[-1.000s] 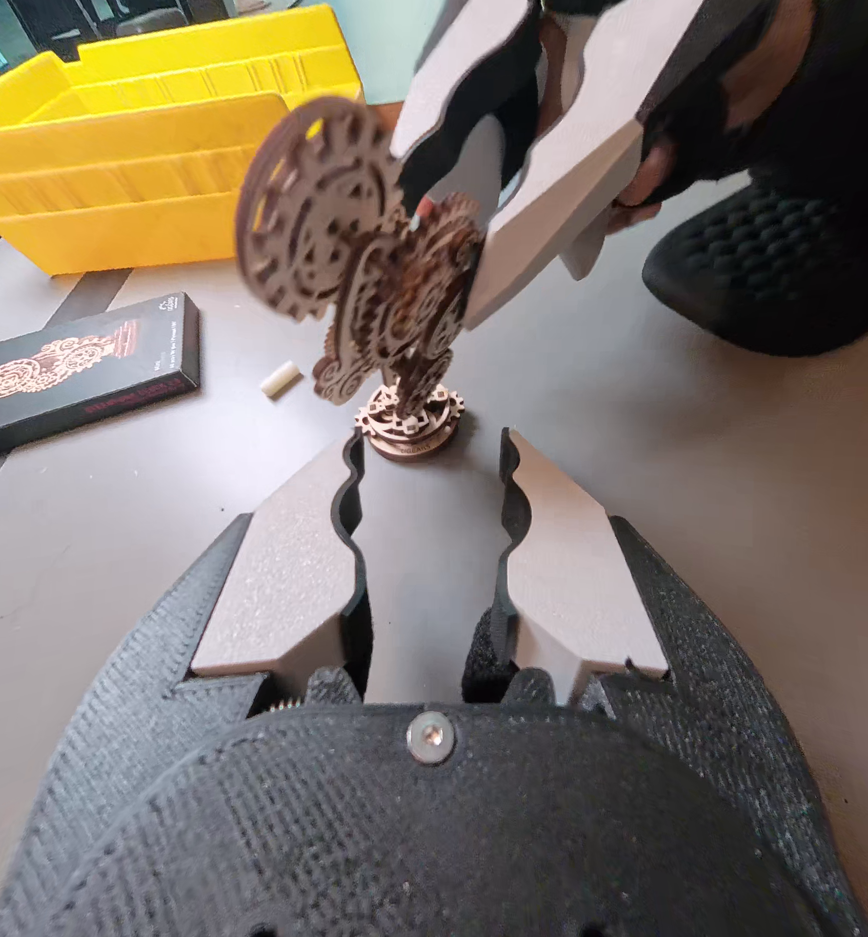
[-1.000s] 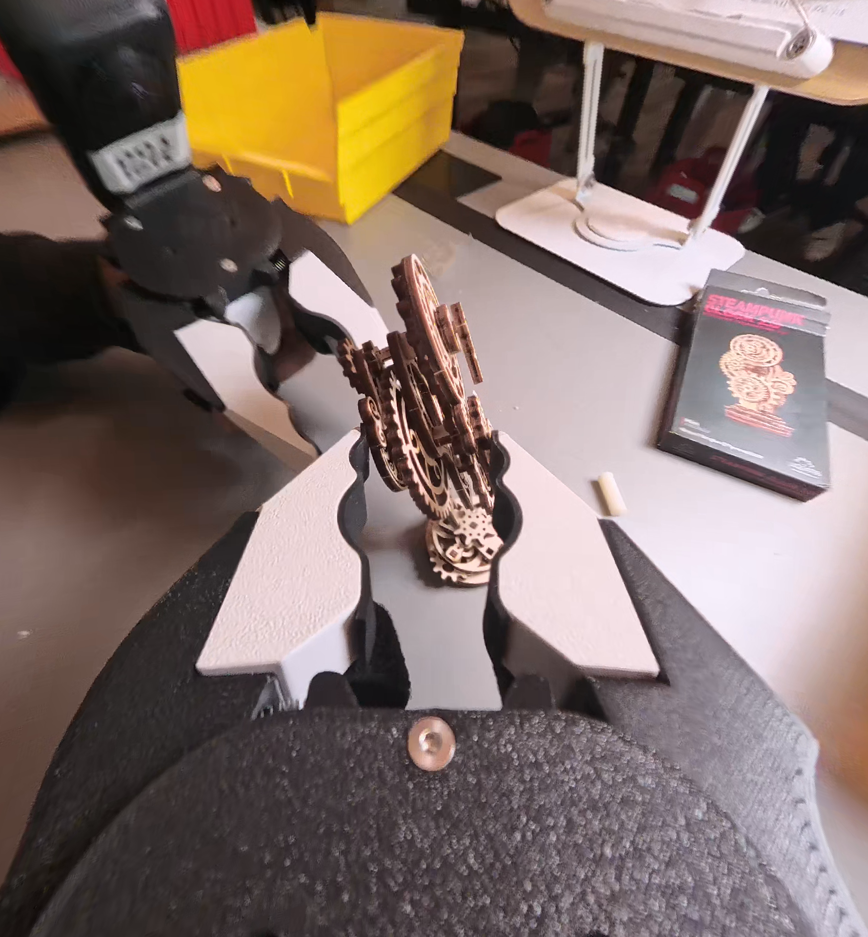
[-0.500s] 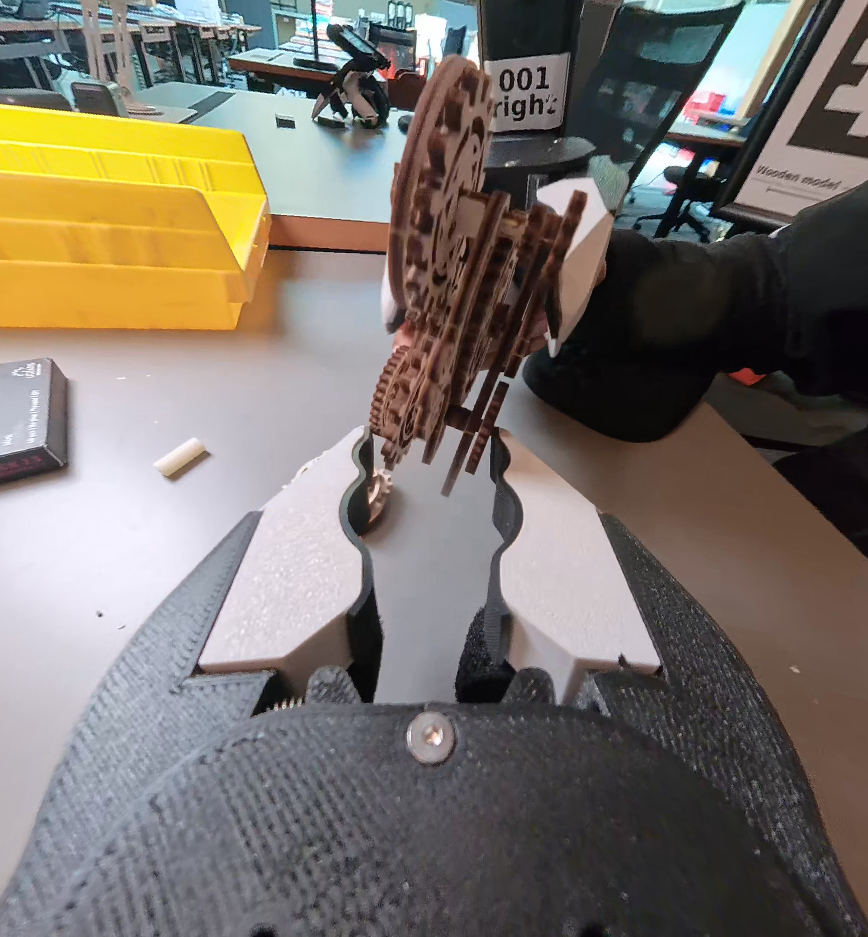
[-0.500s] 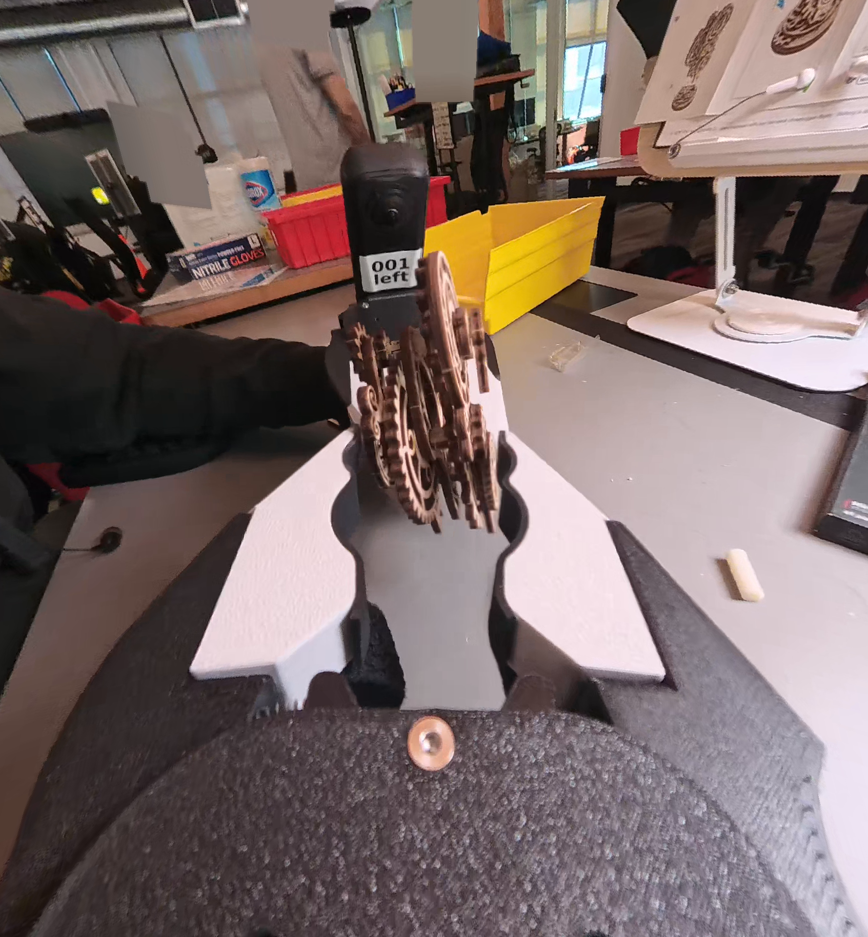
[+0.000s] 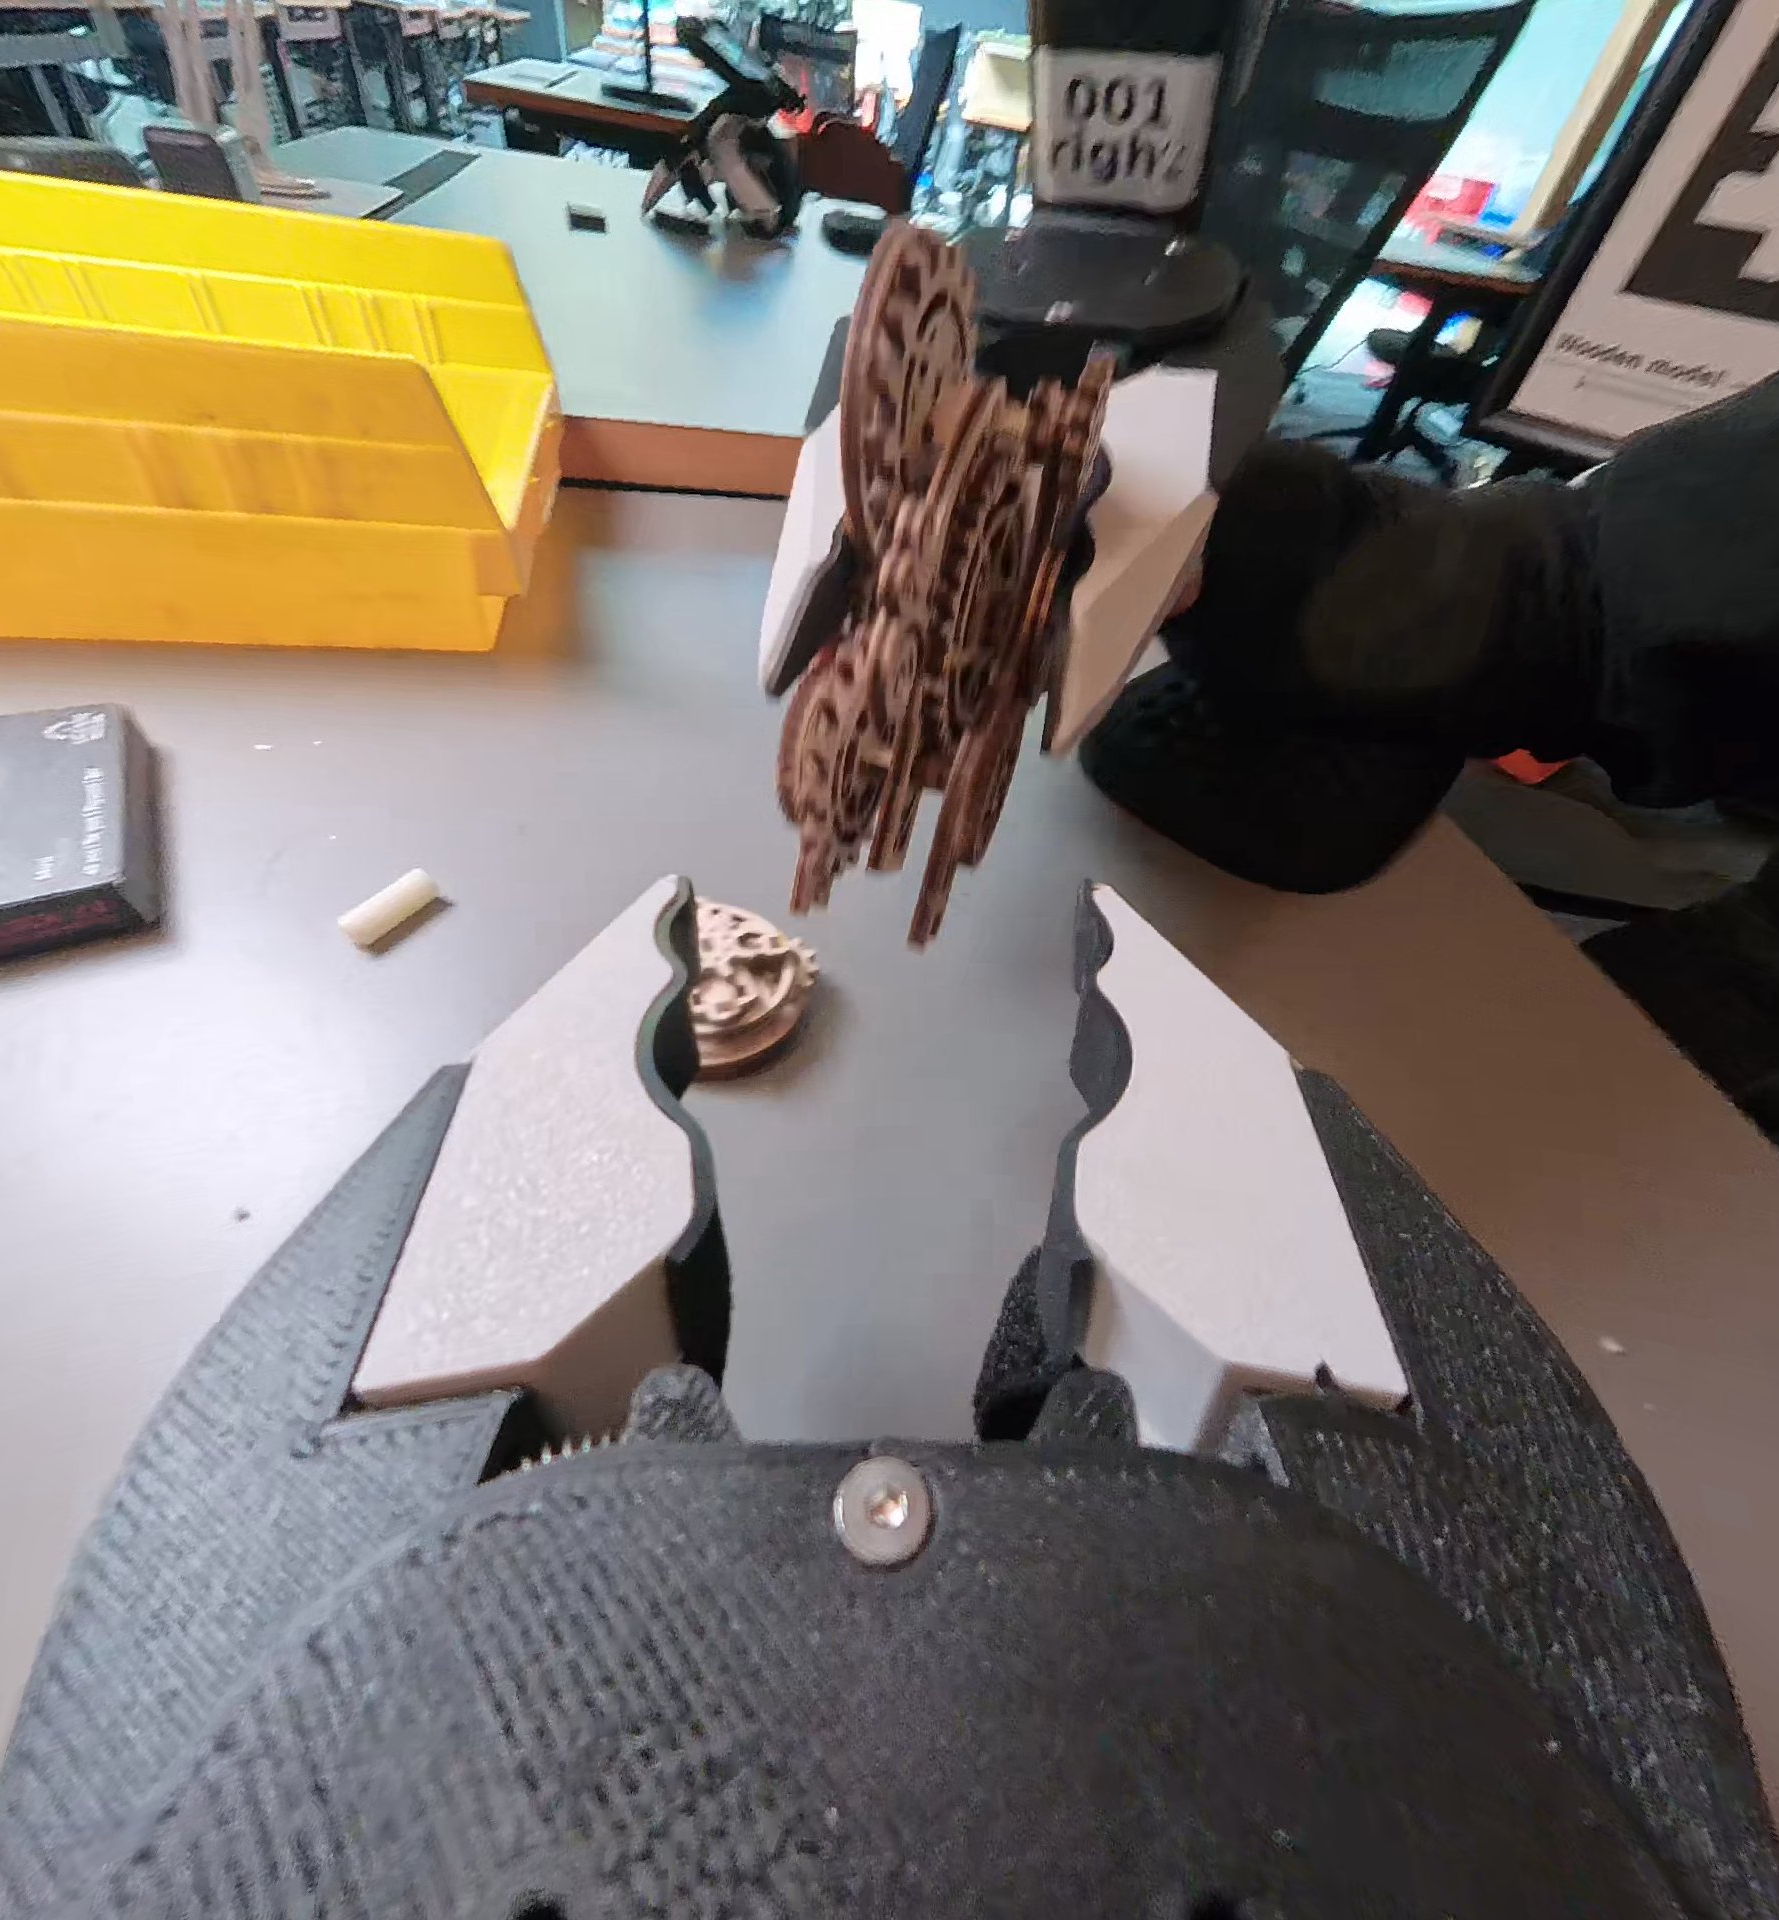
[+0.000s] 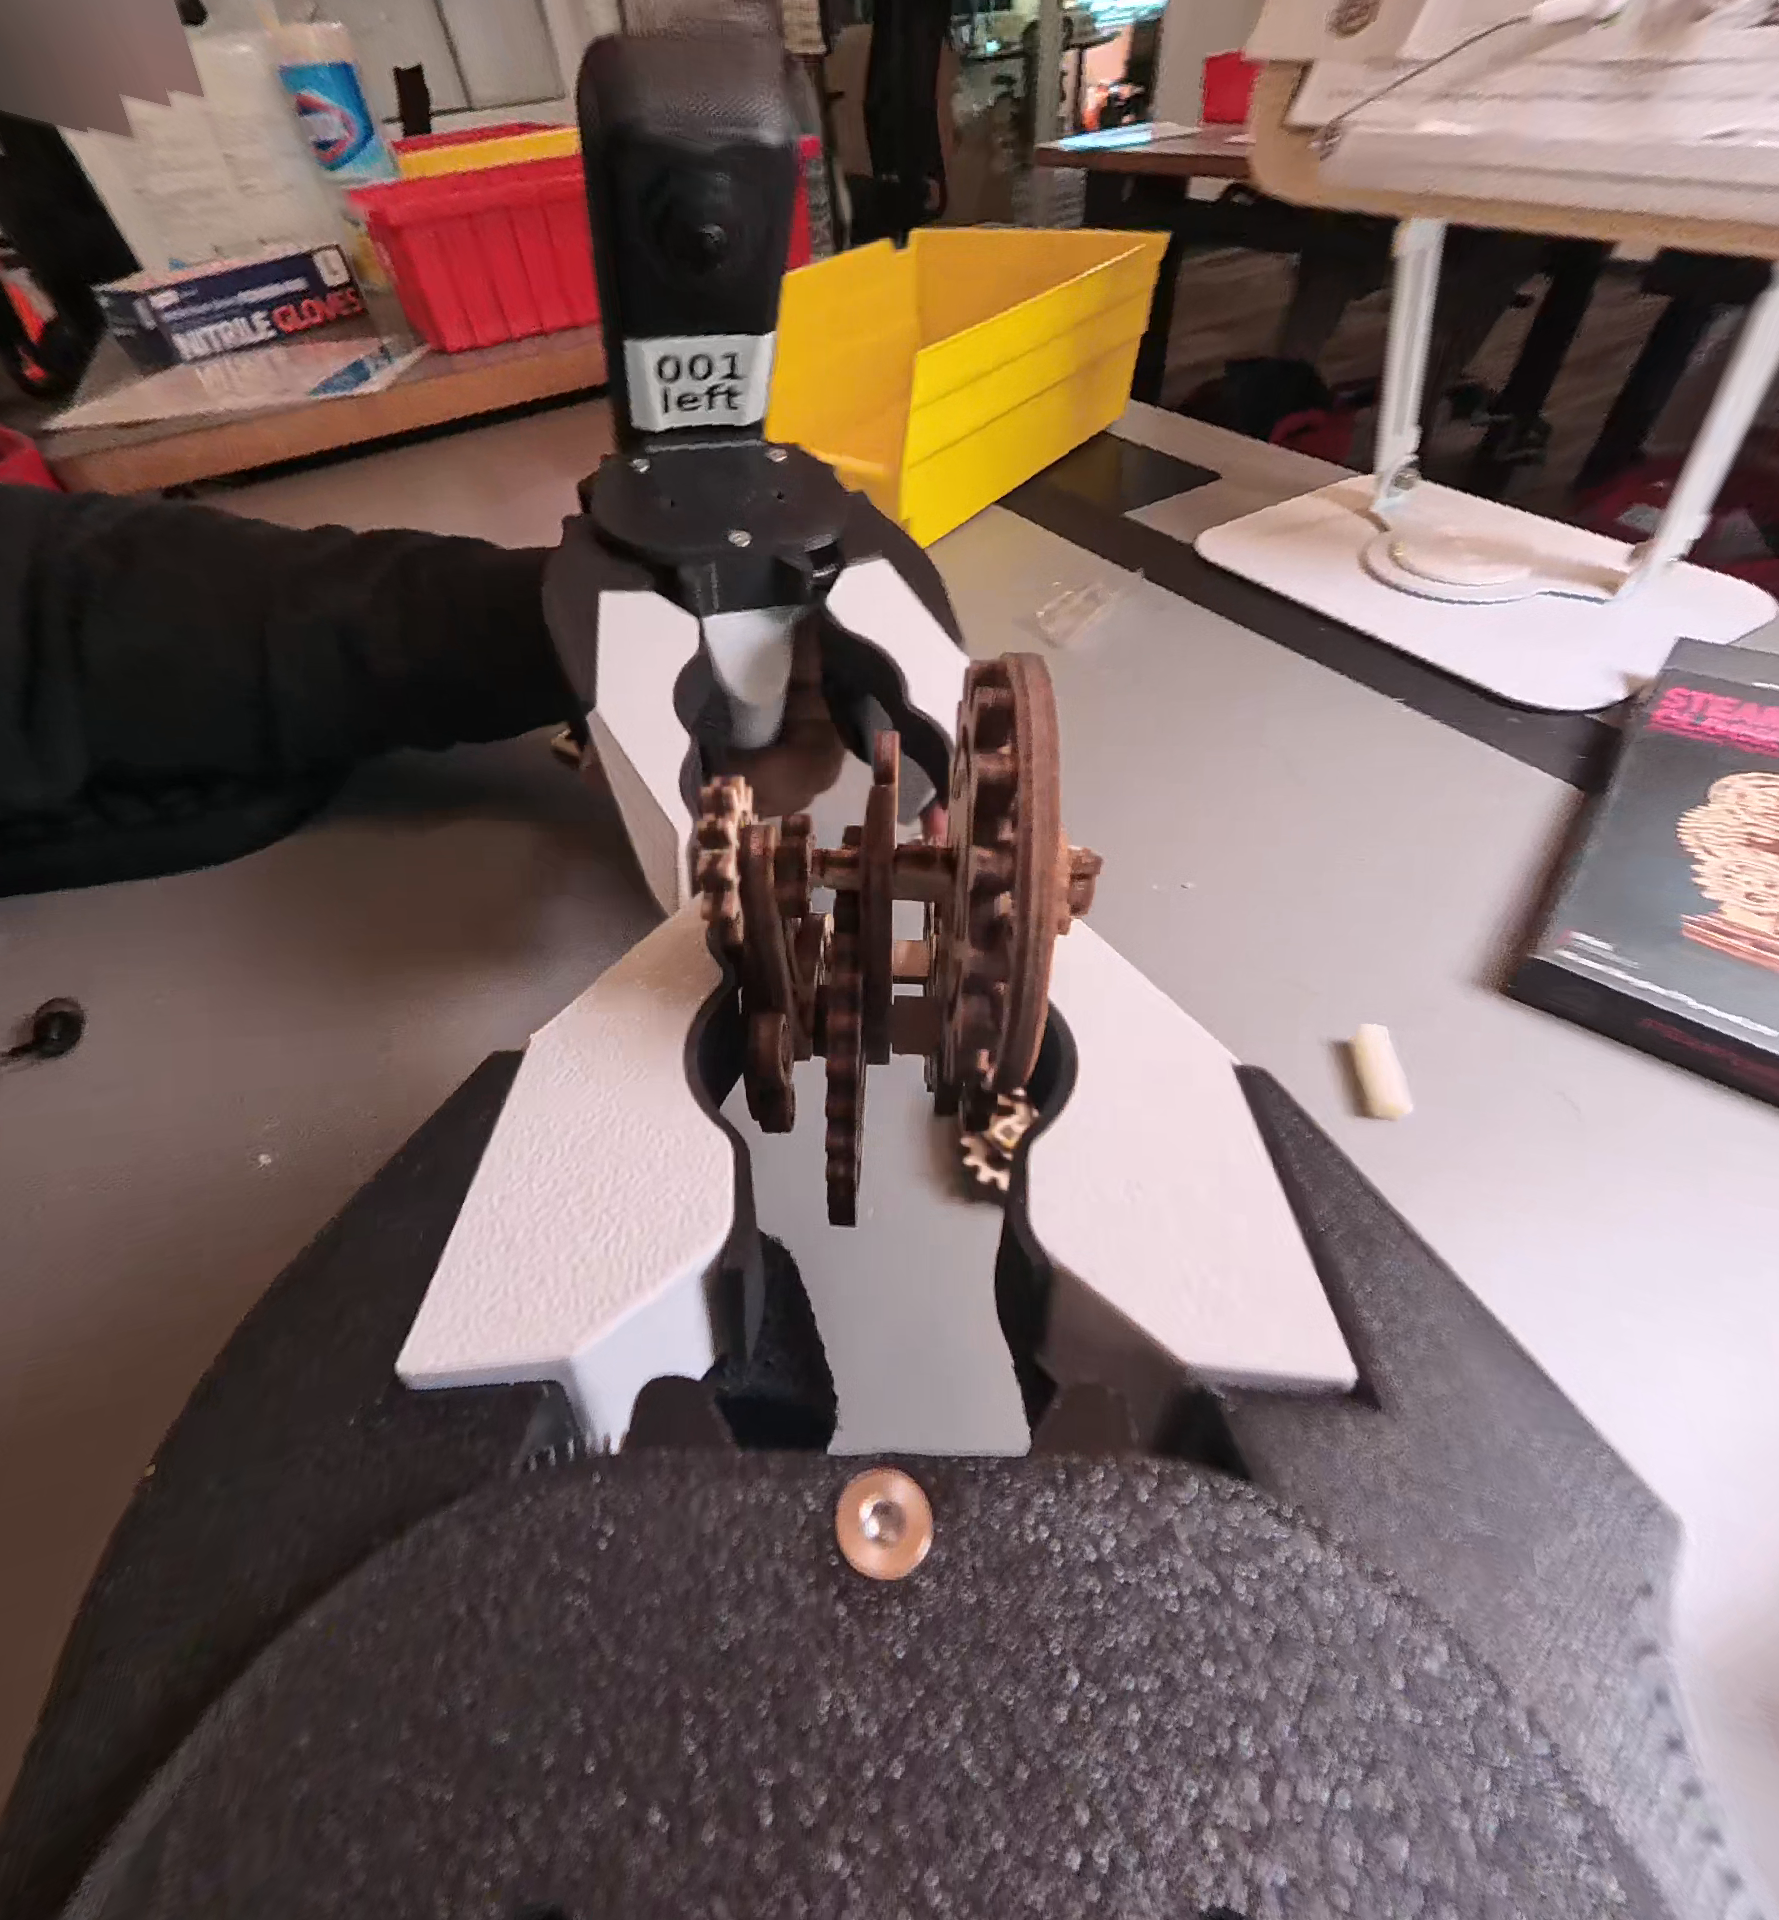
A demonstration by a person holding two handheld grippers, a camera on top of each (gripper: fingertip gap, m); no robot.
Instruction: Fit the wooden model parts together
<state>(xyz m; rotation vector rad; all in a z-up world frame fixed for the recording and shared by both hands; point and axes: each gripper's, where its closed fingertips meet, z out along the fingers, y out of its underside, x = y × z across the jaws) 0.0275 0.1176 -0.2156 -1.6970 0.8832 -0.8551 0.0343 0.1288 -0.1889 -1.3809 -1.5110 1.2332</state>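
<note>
My right gripper (image 6: 890, 925) is shut on the dark brown wooden gear assembly (image 6: 864, 935), with its pads pressed on the two outer gear faces. In the left wrist view this assembly (image 5: 947, 582) hangs in the right gripper (image 5: 968, 561) above the grey table, pegs pointing down. The round light wooden base (image 5: 745, 987) lies flat on the table, just inside my left finger (image 5: 573, 1122). My left gripper (image 5: 880, 904) is wide open and holds nothing. It also shows in the right wrist view (image 6: 771, 717), beyond the assembly. A bit of the base (image 6: 994, 1138) peeks out under the assembly.
Yellow bins (image 5: 210, 416) (image 6: 1010, 353) stand at the back. A black product box (image 5: 28, 821) (image 6: 1737, 883) and a small white cylinder (image 5: 386, 906) (image 6: 1378, 1070) lie on the table. A white stand base (image 6: 1467, 582) sits far right. The table edge (image 5: 1550, 935) runs close on the right. Left and right tips are no more than a few centimetres apart. The small white cylinder (image 5: 386, 906) sits 12 centimetres or so from the ends of my left fingers. Seen from the right wrist view (image 6: 1370, 1058) as well.
My left jaws have opened wider around the base. The right gripper has kept hold of the gear assembly, lifted it off the base and turned it edge-on above the table.
</note>
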